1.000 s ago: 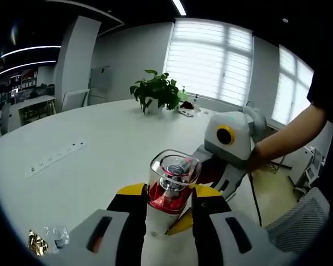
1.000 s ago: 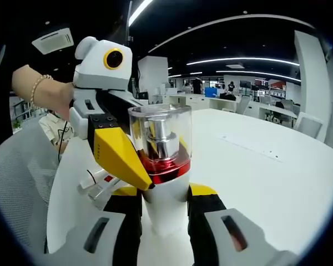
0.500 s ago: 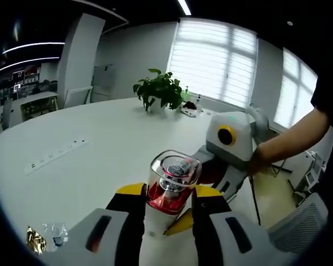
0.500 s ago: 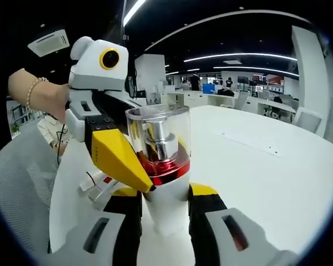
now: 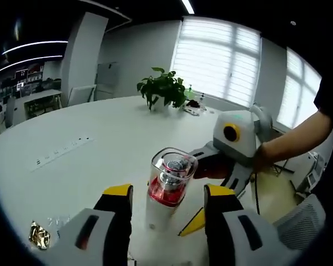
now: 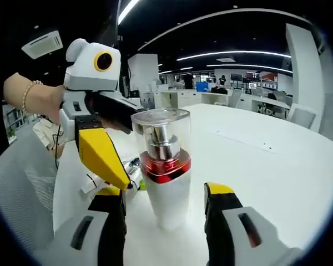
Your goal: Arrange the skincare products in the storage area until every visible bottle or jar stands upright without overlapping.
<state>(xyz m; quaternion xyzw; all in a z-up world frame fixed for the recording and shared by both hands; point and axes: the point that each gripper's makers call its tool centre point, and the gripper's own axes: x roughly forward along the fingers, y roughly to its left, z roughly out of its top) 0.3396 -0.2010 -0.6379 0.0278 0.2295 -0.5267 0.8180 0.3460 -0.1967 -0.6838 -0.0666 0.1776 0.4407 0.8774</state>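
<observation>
A skincare bottle point(image 5: 167, 191) with a clear cap, a red collar and a white body stands upright on the white table point(image 5: 100, 144). My left gripper point(image 5: 168, 193) is open, its yellow-tipped jaws standing apart on either side of the bottle without touching it. In the right gripper view the same bottle point(image 6: 166, 177) stands between the spread jaws of my right gripper point(image 6: 163, 191), which is also open. The left gripper's yellow finger point(image 6: 102, 158) reaches in from the left, beside the bottle. The right gripper's yellow finger point(image 5: 193, 221) shows low at the bottle's right.
A potted plant point(image 5: 162, 88) and small items point(image 5: 191, 108) stand at the table's far side. A power strip point(image 5: 61, 151) lies to the left, and a gold foil scrap point(image 5: 38, 235) near the edge. A mesh chair point(image 6: 16, 183) stands beside the table.
Both grippers were shut on the bottle's white body; both have opened and let it go. The bottle stays upright on the table.
</observation>
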